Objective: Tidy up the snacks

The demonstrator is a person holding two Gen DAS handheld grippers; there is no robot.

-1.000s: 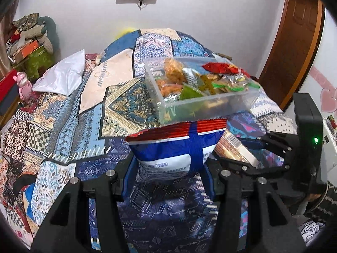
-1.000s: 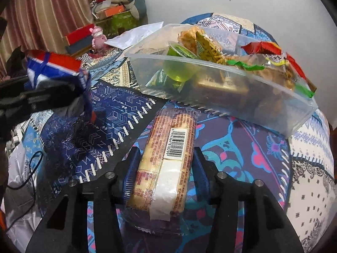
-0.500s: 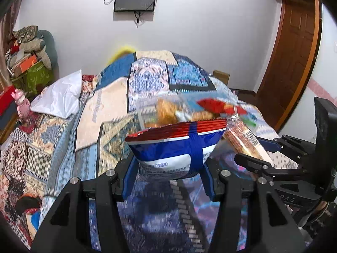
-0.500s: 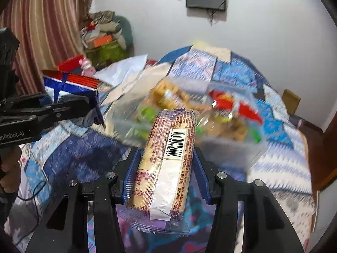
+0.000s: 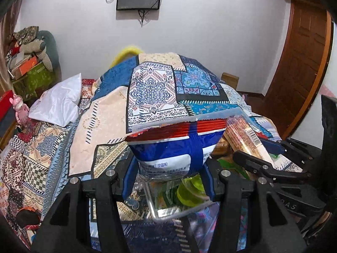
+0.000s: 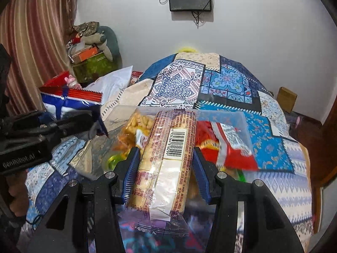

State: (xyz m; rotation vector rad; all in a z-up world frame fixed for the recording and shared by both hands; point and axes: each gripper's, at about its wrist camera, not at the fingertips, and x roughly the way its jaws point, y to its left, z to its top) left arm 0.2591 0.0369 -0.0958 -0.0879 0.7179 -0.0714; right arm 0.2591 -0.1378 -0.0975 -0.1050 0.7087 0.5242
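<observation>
Snacks in both grips: my left hand-held gripper [image 5: 168,168] clamps a puffy, light chip bag [image 5: 179,147] low, my right hand-held gripper [image 6: 165,170] squeezes a probably brittle biscuit pack [image 6: 166,162] mid-length, both over the bin [image 6: 242,116] on the bed [image 6: 273,147].

White wall [image 5: 210,31], wooden door [image 5: 299,67], patchwork-covered bed [image 5: 151,88]

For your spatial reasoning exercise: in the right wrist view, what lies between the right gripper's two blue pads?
A long cracker packet with a barcode label, clamped by the right gripper, above the clear snack bin. The right wrist view shows it.
</observation>
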